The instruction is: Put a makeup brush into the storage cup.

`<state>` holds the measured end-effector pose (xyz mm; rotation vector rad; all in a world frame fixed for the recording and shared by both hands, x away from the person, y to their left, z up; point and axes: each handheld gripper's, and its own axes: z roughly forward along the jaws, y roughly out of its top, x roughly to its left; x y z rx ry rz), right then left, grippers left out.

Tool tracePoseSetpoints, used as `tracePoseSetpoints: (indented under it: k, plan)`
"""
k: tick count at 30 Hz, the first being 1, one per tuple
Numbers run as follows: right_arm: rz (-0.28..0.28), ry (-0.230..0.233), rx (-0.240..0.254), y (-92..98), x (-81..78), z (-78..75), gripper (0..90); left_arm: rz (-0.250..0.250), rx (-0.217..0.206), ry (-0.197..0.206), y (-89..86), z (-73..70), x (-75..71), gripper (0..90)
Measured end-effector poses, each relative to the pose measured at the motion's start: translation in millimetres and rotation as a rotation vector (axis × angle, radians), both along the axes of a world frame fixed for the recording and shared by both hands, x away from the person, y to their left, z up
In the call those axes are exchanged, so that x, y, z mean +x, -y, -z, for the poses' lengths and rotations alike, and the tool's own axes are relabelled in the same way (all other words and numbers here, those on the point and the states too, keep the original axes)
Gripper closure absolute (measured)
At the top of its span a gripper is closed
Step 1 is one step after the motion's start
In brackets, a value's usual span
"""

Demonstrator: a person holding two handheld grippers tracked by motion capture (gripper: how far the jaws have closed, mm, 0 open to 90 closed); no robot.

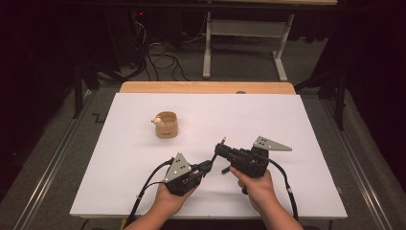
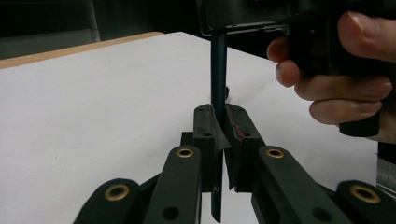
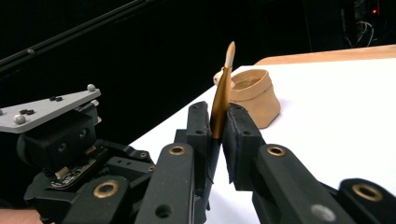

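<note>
Both grippers clench one slim paintbrush above the white table: the left gripper pinches its dark handle, the right gripper its golden ferrule. A tan pot stands well apart

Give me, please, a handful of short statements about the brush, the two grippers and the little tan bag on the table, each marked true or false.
1. Both grippers grip the same brush. True: the left gripper clamps the dark handle, the right gripper the golden part.
2. The right gripper's jaws stand wide open. False: they are shut on the brush.
3. The tan bag stands upright on the white table. True.
4. The bag sits between the two grippers. False: it stands apart, farther from the person and to the left.
5. The brush lies flat on the table. False: it is held off the surface.
</note>
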<state>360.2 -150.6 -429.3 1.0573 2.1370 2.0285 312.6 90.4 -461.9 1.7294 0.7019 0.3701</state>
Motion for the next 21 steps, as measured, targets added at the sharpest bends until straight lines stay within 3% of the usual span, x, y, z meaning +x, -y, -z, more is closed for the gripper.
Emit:
tracePoseSetpoints:
  k: [21]
  plan:
    - [-0.002, 0.014, -0.010, -2.0, -2.1, -1.8, 85.2, -0.003, -0.004, -0.009, 0.0, -0.9, 0.9, 82.4]
